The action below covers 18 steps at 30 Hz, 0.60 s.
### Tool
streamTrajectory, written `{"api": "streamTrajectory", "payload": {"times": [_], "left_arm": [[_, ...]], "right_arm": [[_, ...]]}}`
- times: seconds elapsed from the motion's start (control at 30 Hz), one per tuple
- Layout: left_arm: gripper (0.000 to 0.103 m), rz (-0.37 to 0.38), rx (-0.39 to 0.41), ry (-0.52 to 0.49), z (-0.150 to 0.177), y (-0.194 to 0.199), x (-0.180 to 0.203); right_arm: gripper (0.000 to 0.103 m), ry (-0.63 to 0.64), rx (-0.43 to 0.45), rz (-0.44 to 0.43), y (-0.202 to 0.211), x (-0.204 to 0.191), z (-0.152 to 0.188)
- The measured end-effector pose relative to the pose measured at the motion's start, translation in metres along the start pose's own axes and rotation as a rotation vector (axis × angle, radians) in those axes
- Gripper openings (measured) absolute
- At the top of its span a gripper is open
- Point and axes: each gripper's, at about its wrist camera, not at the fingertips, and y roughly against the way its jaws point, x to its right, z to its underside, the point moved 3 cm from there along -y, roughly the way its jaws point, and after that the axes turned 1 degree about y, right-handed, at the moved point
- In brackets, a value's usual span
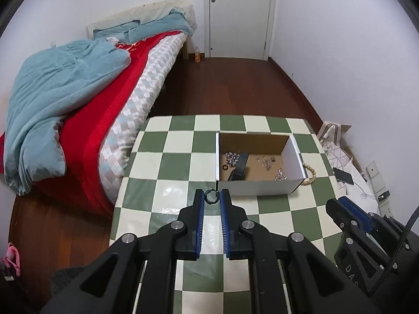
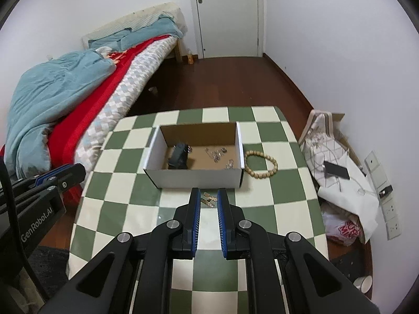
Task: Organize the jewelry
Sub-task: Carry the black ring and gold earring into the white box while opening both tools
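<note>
My left gripper (image 1: 211,196) is shut on a small dark ring (image 1: 211,195), held in the air above the checkered table (image 1: 170,167), just in front of the open cardboard box (image 1: 258,187). My right gripper (image 2: 209,199) is shut on a small gold-coloured jewelry piece (image 2: 210,198), also raised, in front of the same box (image 2: 195,179). Inside the box lie silvery trinkets (image 2: 216,154) and a black object (image 2: 178,157). A wooden bead bracelet (image 2: 262,163) rests on the table to the right of the box.
A bed (image 1: 78,99) with a blue duvet and red blanket runs along the table's left side. A bag with a phone (image 2: 336,170) on it, wall sockets and a plastic bag sit on the floor at the right. A closed door (image 1: 238,15) stands beyond the wooden floor.
</note>
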Motion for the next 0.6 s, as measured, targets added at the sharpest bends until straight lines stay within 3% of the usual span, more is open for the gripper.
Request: {"api": "streamTrajectory", "payload": {"times": [0.3,0.6], "left_arm": [[0.009,-0.005,0.013,0.010,-0.031,-0.002,-0.011],[0.009,0.029,-0.095,-0.008,-0.062,-0.062,-0.008]], "right_arm": [[0.013,0.036,0.056,0.013,0.016,-0.005,-0.038],[0.013,0.046,-0.017,0.007,-0.035,0.002,-0.073]]}}
